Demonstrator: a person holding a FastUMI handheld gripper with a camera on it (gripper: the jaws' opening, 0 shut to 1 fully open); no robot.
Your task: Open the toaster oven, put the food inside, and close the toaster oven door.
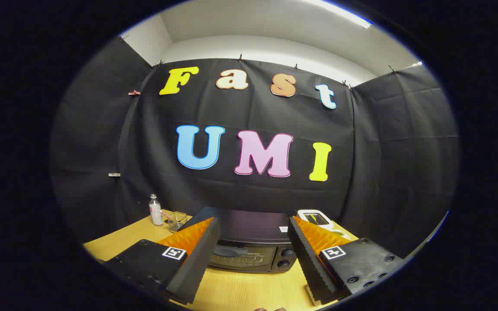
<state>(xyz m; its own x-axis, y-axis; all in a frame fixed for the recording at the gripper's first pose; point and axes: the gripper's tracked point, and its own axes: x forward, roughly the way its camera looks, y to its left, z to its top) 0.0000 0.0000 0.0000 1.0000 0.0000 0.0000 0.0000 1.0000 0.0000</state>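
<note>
My gripper [253,255], fingers spread wide and holding nothing, lines up on the oven [249,246] at the table's [249,289] far edge, its door shut. The spread gives room, I judge, to take the handle [231,251].
</note>
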